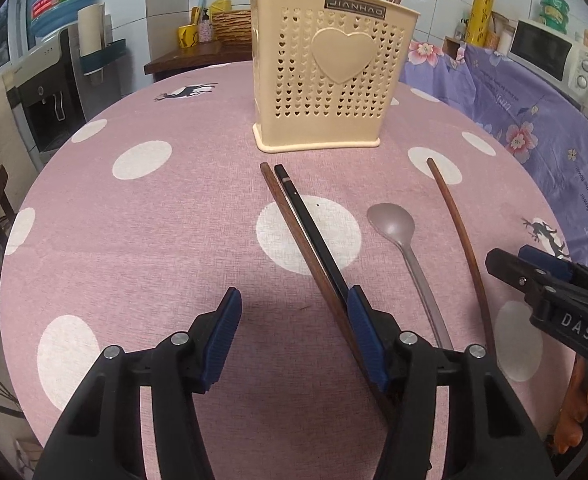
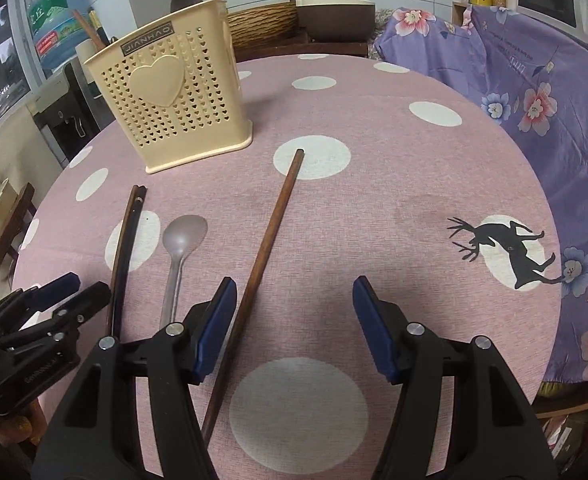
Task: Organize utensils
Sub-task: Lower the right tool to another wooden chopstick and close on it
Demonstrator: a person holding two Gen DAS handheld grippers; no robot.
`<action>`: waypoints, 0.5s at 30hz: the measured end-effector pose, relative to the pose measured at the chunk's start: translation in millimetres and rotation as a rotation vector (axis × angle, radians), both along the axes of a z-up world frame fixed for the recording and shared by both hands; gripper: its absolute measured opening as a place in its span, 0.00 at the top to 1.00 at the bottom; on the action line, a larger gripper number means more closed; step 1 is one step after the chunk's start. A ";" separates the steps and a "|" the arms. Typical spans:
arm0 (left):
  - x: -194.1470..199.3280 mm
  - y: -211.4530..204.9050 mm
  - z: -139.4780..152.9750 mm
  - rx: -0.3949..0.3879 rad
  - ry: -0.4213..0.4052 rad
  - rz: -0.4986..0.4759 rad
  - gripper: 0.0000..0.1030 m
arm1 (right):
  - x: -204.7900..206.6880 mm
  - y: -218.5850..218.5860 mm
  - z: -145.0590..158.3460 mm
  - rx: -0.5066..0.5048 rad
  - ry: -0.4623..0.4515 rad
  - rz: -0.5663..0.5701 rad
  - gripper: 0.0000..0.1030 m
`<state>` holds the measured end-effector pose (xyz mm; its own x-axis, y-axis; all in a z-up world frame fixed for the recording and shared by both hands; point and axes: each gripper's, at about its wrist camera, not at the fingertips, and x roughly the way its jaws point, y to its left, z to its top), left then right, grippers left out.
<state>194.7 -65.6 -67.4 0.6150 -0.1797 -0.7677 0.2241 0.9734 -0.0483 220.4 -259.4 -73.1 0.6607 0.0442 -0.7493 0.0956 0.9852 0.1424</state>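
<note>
The main risk is a poor pick; the brown chopstick (image 1: 306, 252) and the black chopstick (image 1: 314, 236) lie touching, side by side, so a closing grip could catch both or roll one away; the cause would be the left hand-held gripper (image 1: 294, 338) sitting off-centre, with the pair running just under its right finger rather than between the pads. The single brown chopstick (image 2: 262, 252) lies just inside the left finger of the right hand-held gripper (image 2: 294, 328), so closing from here may push it sideways instead of pinching it. The spoon (image 1: 408, 264) lies between the two, flat and thin on the cloth, probably hard to lift cleanly.

Both hand-held grippers hover low over the near edge of the table (image 1: 154, 240), pointed forward toward the cream utensil holder (image 1: 326, 72), which stands upright further back and already holds chopsticks and a spoon; both have their jaws spread wide and grip nothing. The right hand-held gripper shows at the right edge of the left view, near the single chopstick.
</note>
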 end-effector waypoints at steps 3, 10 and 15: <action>-0.7 -5.9 0.3 0.036 -0.024 0.004 0.46 | -0.5 2.5 0.3 -0.013 -0.006 0.000 0.41; -5.0 14.1 2.5 0.101 -0.023 0.027 0.48 | -5.6 -5.8 4.2 -0.034 -0.022 -0.022 0.37; -4.5 49.9 14.2 0.023 -0.031 0.124 0.48 | -0.8 -11.0 6.9 -0.001 -0.024 -0.020 0.37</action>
